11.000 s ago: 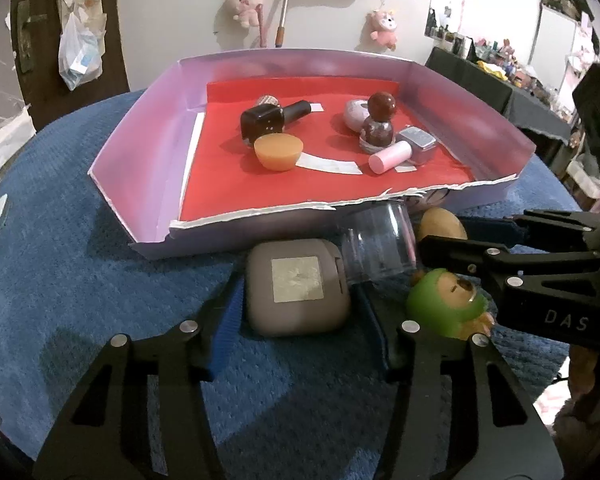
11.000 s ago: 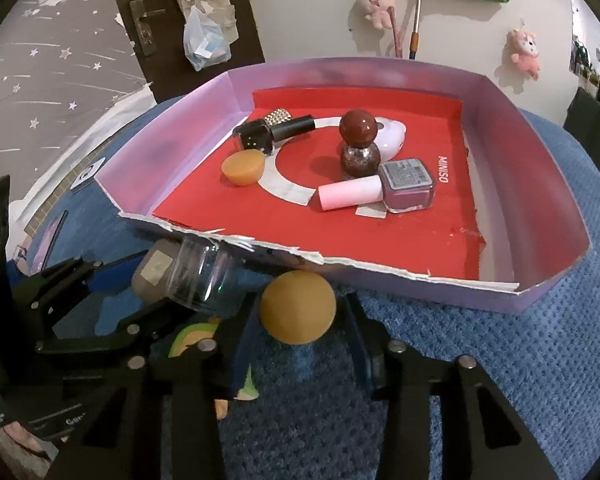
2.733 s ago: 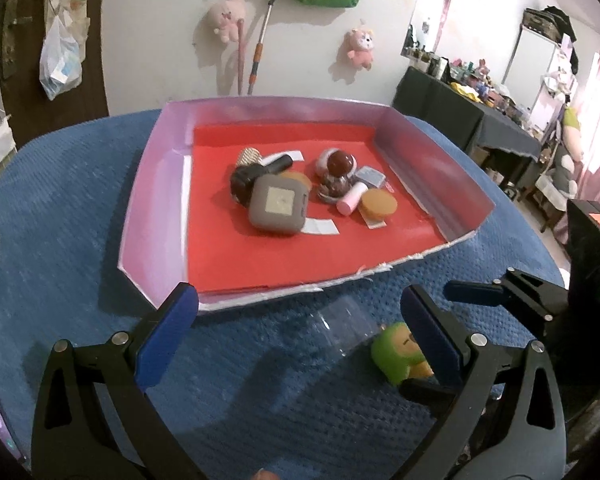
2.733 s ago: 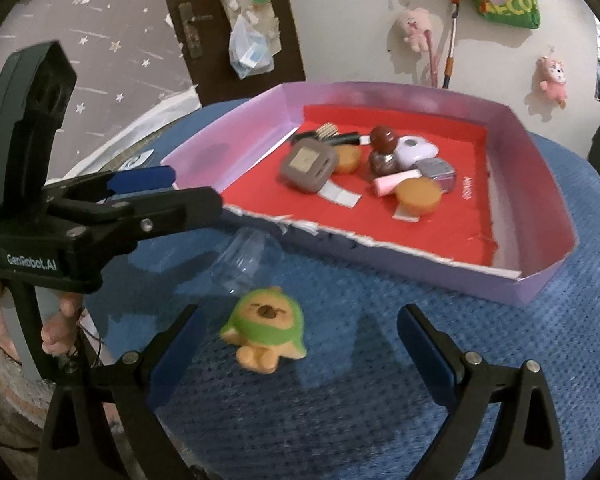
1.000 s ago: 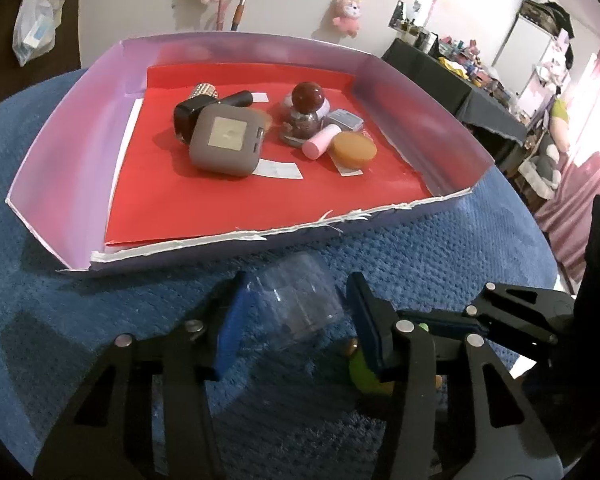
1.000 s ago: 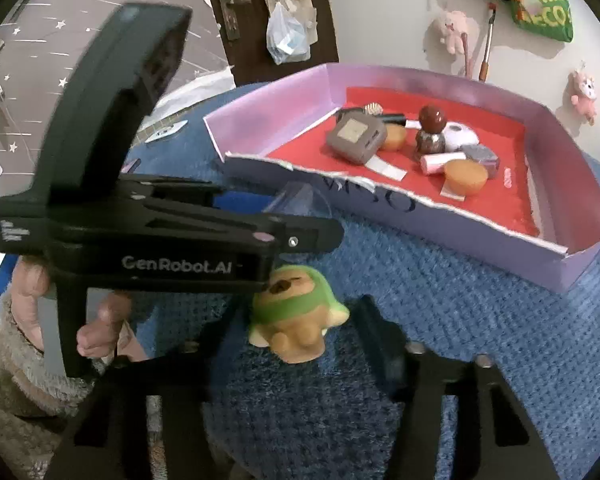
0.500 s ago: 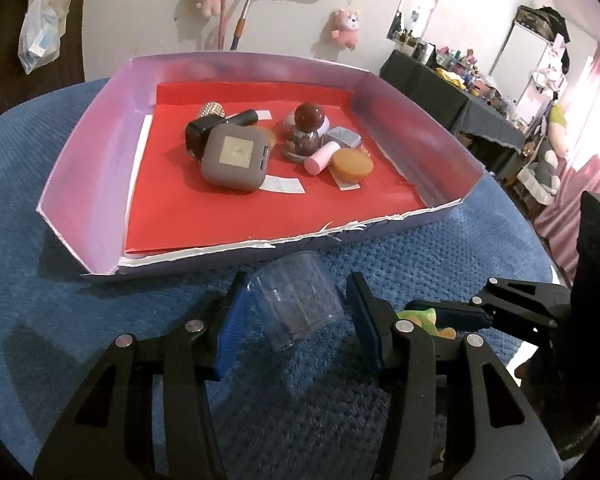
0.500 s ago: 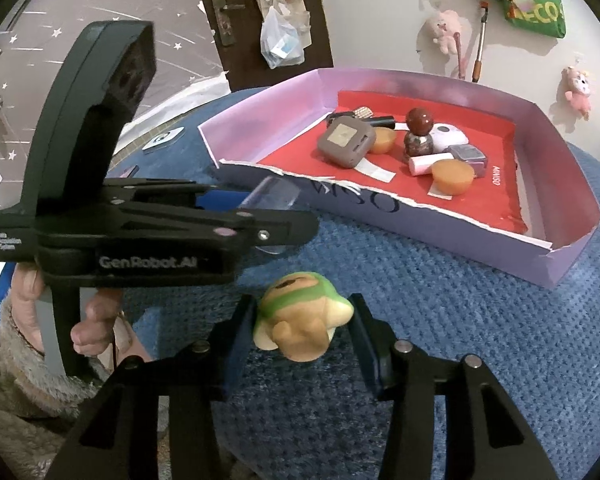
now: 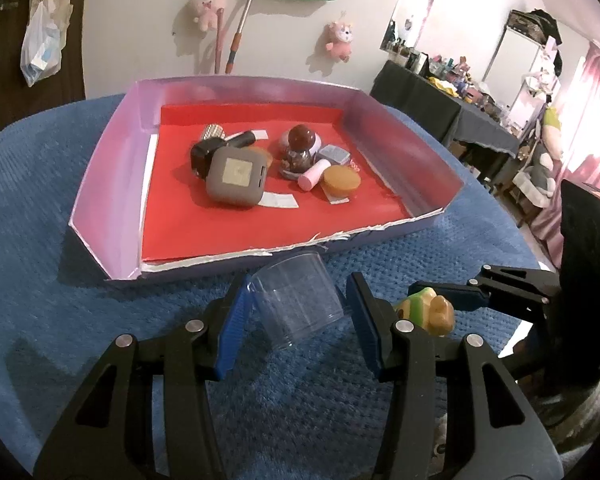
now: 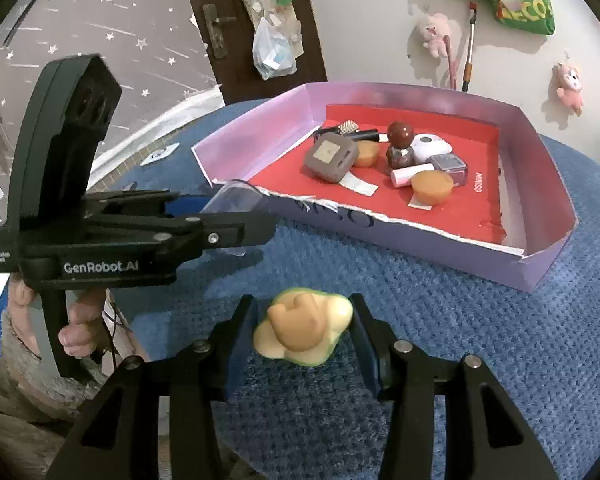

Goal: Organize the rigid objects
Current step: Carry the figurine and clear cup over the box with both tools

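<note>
In the left wrist view my left gripper (image 9: 298, 316) is shut on a clear plastic cup (image 9: 296, 298), held tilted just above the blue cloth in front of the box. In the right wrist view my right gripper (image 10: 300, 332) is shut on a green and tan toy figure (image 10: 302, 330), lifted and tipped over. The toy (image 9: 424, 310) also shows to the right of the cup, and the cup (image 10: 236, 200) shows in the left gripper (image 10: 236, 224). The purple box (image 9: 112, 160) with a red floor holds a grey square case (image 9: 238, 176), an orange puck (image 9: 342, 180), bottles and other small items.
A blue textured cloth (image 9: 40, 208) covers the round table. The box (image 10: 548, 256) sits at the far side, its front wall torn and low. A person's hand (image 10: 80, 320) holds the left gripper's handle. Plush toys and a brush hang on the wall behind.
Both grippers have risen a little with their loads; the cup is off the cloth and tilted. The toy has tipped forward in the right gripper, its underside now facing the camera.
</note>
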`<state>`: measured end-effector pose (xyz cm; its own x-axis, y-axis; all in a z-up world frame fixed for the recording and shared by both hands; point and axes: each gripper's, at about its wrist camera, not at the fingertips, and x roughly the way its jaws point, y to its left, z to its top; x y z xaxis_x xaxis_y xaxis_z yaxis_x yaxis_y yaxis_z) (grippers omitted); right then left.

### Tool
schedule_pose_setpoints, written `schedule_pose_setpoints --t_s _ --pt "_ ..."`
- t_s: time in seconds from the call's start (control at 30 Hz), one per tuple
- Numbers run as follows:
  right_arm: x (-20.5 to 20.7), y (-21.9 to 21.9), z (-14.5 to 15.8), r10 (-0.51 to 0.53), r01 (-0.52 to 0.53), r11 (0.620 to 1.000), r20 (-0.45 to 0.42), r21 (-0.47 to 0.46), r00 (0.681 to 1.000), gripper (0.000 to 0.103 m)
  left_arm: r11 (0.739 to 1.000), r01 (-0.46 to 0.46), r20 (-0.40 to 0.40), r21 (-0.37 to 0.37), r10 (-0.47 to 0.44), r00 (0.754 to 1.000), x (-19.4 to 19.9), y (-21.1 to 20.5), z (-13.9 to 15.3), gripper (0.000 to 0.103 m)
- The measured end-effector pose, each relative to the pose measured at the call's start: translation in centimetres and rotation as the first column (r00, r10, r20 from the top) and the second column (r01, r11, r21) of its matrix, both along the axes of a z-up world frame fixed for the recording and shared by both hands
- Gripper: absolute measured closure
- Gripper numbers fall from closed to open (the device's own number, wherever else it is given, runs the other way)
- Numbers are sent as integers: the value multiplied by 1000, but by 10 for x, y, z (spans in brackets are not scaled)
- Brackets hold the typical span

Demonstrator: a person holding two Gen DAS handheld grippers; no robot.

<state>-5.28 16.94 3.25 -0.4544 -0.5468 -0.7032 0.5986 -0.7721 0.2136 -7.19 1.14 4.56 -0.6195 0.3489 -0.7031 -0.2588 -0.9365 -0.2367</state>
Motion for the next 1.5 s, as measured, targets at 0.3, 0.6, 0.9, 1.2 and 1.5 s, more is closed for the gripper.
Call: schedule_pose_setpoints --t_s 0.3,0.6,0.9,1.2,1.5 --pt "-8 14 27 10 -9 994 6 -112 1000 54 1000 -12 -53 -2 11 999 -8 -5 21 56" --pt "-41 20 49 -50 44 992 -42 -116 998 54 998 -28 -39 -49 26 999 -40 -5 25 56" --pt "-77 13 41 -78 75 992 -22 -98 997 54 999 -8 63 -39 10 998 -71 -9 2 56" --pt "-104 7 15 -94 98 993 48 -73 994 54 999 23 132 -49 -16 991 -83 -9 -17 56" --pt "-119 5 -1 -111 117 992 93 -56 989 54 999 20 150 -25 -16 989 -93 -10 -24 56"
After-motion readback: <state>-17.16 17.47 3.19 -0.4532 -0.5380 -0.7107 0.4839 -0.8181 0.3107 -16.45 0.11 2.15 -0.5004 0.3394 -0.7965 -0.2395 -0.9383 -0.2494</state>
